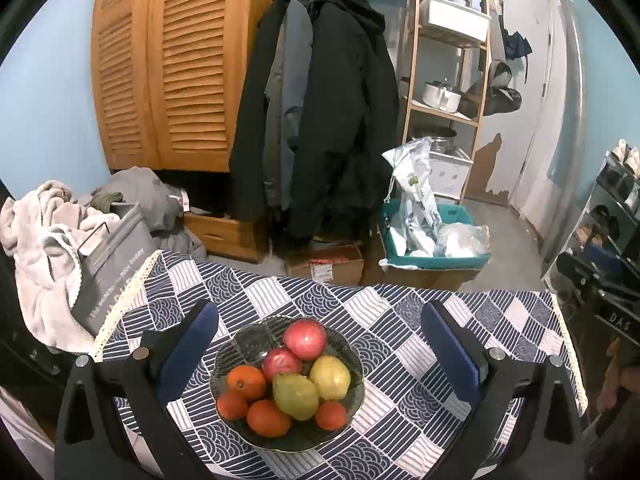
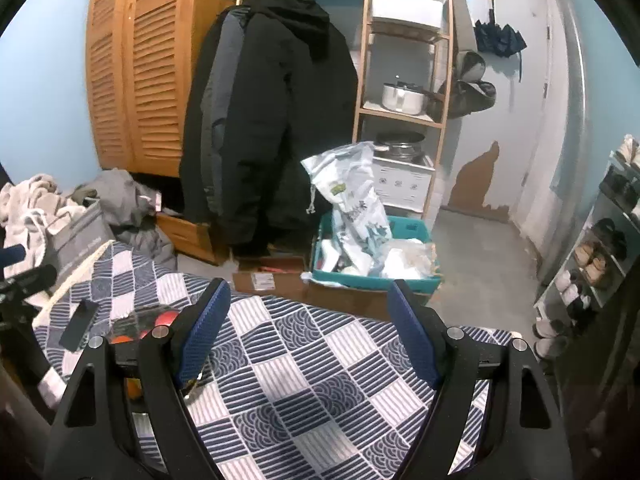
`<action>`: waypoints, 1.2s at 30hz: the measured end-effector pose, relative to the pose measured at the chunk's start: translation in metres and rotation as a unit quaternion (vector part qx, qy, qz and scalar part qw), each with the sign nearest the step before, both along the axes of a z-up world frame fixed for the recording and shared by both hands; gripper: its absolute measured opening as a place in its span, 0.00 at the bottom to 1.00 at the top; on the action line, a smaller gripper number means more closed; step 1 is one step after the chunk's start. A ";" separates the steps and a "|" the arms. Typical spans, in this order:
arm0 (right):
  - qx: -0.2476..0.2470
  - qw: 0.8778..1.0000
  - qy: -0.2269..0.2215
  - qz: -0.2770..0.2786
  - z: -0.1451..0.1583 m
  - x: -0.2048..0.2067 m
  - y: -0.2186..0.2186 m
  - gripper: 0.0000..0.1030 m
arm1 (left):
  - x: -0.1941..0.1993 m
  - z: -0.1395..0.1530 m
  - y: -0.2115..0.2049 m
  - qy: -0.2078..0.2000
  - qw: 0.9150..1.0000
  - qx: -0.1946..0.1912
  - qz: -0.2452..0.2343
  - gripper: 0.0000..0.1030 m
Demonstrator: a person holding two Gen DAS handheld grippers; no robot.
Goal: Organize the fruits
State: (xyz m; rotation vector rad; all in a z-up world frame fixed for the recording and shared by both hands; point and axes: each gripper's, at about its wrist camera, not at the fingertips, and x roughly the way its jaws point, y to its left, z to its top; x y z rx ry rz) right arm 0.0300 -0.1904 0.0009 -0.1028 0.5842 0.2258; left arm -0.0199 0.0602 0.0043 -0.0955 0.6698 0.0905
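Observation:
A glass bowl (image 1: 230, 360) stands on the blue-and-white patterned tablecloth (image 1: 400, 360). It holds two red apples (image 1: 305, 338), two yellow-green pears (image 1: 295, 396) and several oranges (image 1: 268, 418). My left gripper (image 1: 318, 346) hangs above the bowl, open wide, with nothing between its blue pads. In the right wrist view my right gripper (image 2: 308, 328) is open over bare cloth to the right of the bowl. Only a sliver of the bowl and its fruit (image 2: 164, 318) shows there, behind the left finger.
A grey storage bin (image 1: 108, 264) piled with laundry stands at the table's left edge. Beyond the far edge are cardboard boxes (image 1: 326, 266) and a teal crate (image 1: 432, 240) on the floor, hanging coats (image 1: 320, 112), a wooden shelf and a shoe rack (image 1: 608, 220) at right.

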 end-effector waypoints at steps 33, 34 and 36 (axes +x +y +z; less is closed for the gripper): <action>0.009 1.000 -0.002 -0.015 0.002 0.004 -0.019 0.77 | 0.000 0.010 -0.006 -0.011 1.000 -0.001 0.003 0.99; 0.009 1.000 -0.002 -0.015 0.002 0.004 -0.019 0.77 | 0.001 0.010 -0.005 -0.011 1.000 -0.001 0.004 0.99; 0.010 1.000 -0.002 -0.016 0.002 0.004 -0.018 0.77 | 0.000 0.010 -0.005 -0.011 1.000 -0.001 0.004 0.99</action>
